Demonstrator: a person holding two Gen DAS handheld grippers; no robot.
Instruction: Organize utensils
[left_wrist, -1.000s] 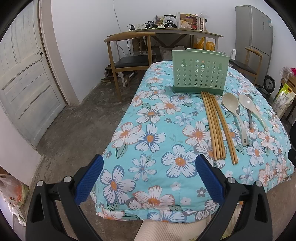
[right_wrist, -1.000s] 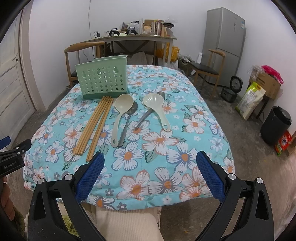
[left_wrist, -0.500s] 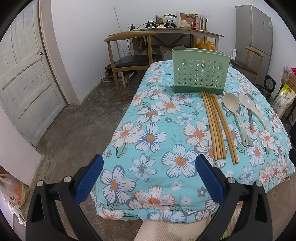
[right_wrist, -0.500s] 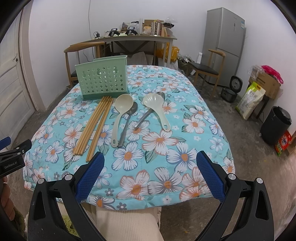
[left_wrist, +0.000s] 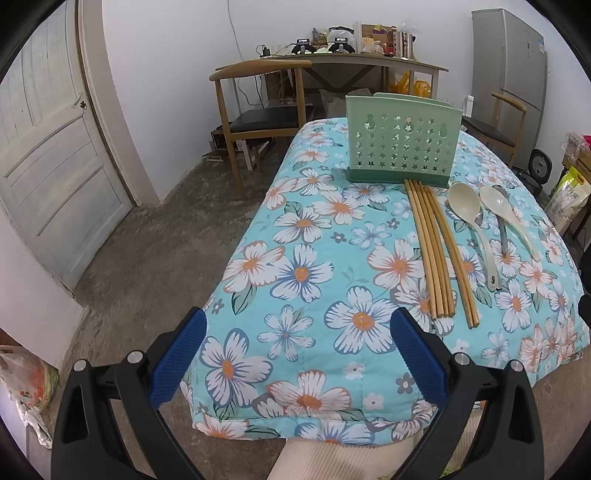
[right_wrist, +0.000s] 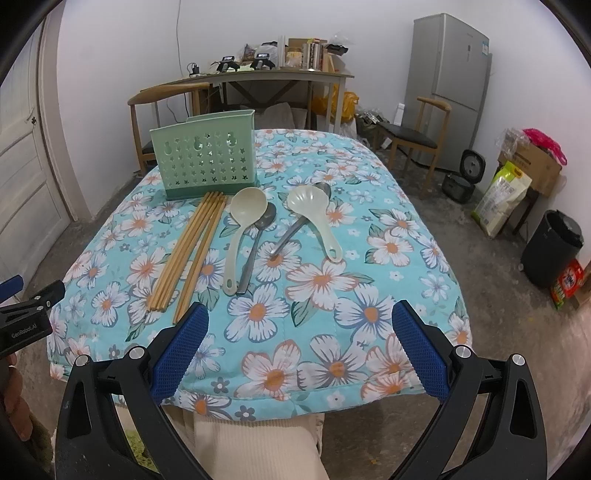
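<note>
In the left wrist view, the left gripper (left_wrist: 297, 350) hangs wide open and holds nothing at the near edge of the floral cloth (left_wrist: 295, 266), while the chopsticks (left_wrist: 432, 251) lie in a loose bundle just in front of the green perforated holder (left_wrist: 402, 147), so a pinch could take only some and roll the others away. In the right wrist view, the right gripper (right_wrist: 299, 343) is also spread wide and empty; the plastic ladle (right_wrist: 240, 225) and plastic spoon (right_wrist: 314, 214) each lie over a metal spoon (right_wrist: 258, 240), so lifting one may drag its neighbour, and whether the holder contains anything, I cannot tell.

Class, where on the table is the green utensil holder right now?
In the right wrist view, the green utensil holder stands upright at the table's far left, just behind the chopsticks.
</note>
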